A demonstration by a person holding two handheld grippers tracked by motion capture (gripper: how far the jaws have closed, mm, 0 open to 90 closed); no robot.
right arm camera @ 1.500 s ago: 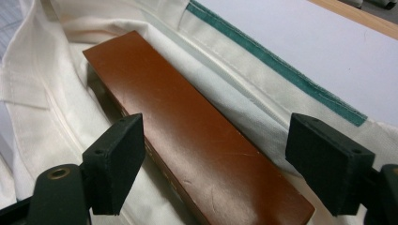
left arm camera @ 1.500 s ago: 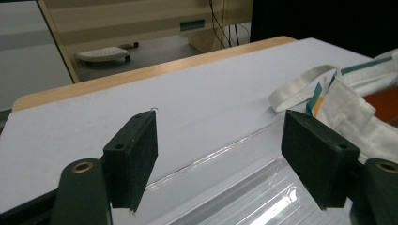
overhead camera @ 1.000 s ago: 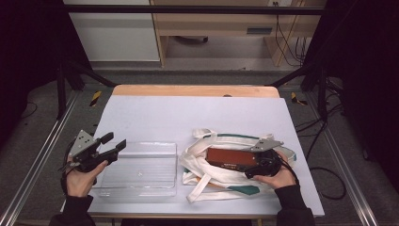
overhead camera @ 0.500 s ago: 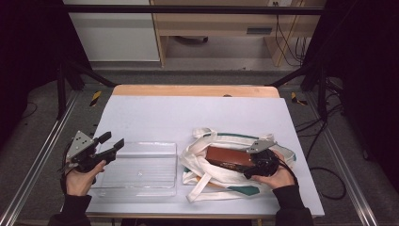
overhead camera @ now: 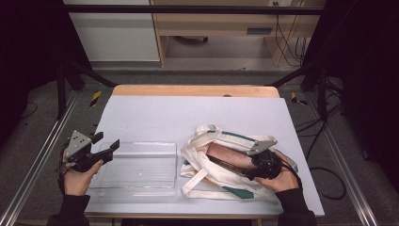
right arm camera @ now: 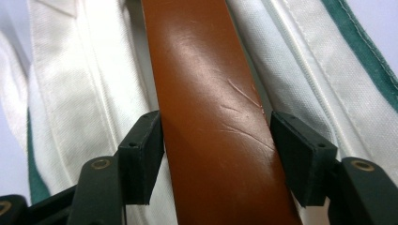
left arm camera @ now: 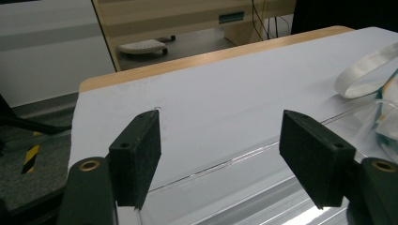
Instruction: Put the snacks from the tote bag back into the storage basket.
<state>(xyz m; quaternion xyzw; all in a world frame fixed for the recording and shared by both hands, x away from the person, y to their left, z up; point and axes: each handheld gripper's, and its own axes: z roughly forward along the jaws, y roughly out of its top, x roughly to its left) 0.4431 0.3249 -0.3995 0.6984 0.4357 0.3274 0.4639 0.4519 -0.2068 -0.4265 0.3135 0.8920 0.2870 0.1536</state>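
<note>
Right gripper (right arm camera: 218,154) jaws closing around brown case (right arm camera: 211,117), not yet clamping; left gripper (left arm camera: 220,159) at nine o'clock, jaws opening, empty

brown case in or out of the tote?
Partly in: the brown case lies in the tote bag mouth, right gripper jaws straddling it.

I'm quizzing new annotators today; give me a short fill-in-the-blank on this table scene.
1. The brown leather case lies inside a white cloth ____ with green trim.
2. The right hand-held gripper has the ____ case between its jaws.
3. The left hand-held gripper hovers over a clear plastic ____.
4. The tabletop is covered in ____.

Missing words: bag; brown; tray; white
</note>
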